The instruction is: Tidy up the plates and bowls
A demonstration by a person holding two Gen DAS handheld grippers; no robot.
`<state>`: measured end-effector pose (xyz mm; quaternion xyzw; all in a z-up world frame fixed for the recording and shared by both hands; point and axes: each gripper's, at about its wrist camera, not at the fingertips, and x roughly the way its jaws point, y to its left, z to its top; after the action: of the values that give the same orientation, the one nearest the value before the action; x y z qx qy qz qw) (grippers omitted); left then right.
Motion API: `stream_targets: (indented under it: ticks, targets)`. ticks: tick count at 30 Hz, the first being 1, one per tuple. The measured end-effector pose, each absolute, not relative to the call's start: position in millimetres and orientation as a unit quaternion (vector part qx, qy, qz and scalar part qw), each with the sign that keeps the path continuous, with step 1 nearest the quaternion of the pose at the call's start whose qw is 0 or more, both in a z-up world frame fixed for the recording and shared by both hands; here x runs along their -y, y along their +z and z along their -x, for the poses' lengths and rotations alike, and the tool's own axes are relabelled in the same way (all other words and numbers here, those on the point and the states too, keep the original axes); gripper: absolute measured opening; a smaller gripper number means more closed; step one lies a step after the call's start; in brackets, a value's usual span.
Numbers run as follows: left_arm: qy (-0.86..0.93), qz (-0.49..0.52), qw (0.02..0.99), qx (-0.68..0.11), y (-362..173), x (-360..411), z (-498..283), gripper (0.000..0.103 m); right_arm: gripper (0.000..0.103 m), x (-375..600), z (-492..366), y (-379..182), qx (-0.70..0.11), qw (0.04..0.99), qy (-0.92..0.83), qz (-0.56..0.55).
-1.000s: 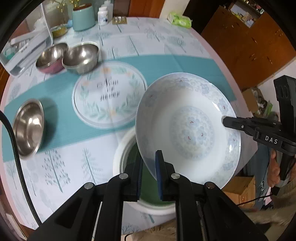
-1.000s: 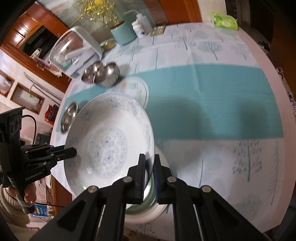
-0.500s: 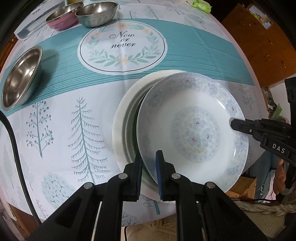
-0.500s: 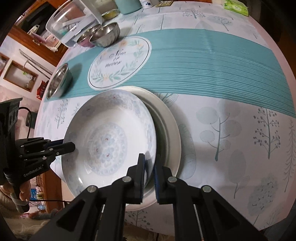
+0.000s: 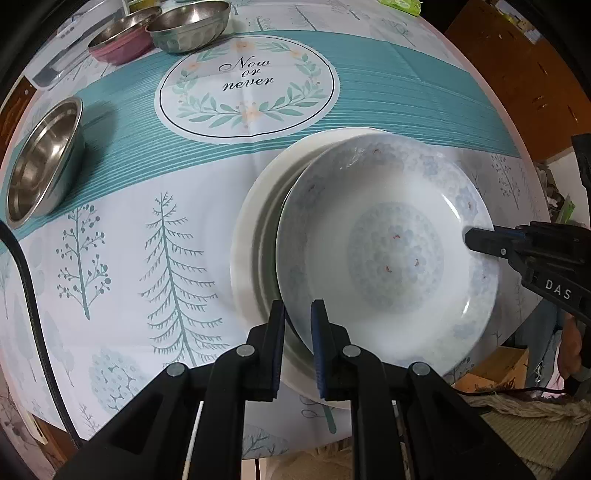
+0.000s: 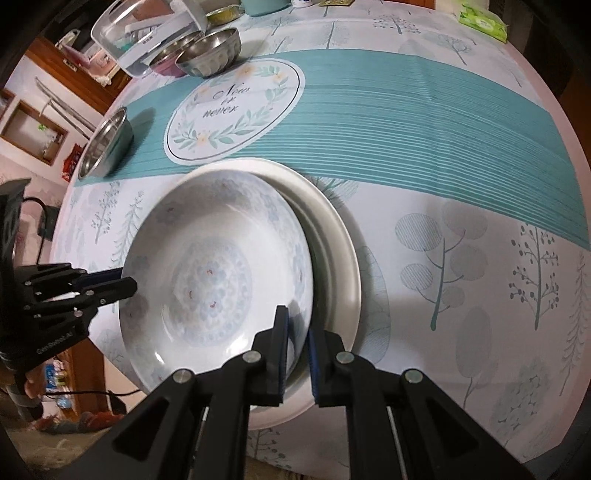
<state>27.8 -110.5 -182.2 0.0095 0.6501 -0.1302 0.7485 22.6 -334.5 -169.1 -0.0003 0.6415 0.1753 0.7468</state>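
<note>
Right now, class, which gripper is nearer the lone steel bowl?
Left. The left gripper clamps the floral plate's rim on the bowl's side; the right gripper clamps the opposite rim.

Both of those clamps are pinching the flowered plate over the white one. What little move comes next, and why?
Probably let go: open both tools. The flowered plate already sits low in the white plate, pinched at opposite rims by the left tool and right tool.

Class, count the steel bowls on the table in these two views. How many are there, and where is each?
3. Two bowls touch at the far edge: a plain steel bowl and a pink-sided bowl. A lone bowl sits on the teal stripe's left end. Others may be hidden.
</note>
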Motion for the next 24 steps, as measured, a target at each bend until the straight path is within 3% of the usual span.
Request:
stream_targets:
  ticks: [24]
  targets:
    - [-0.138,-0.006,0.764,-0.630,-171,105,-24,0.012,0.017,316,-19,-171,-0.640,0.746,0.165,0.081]
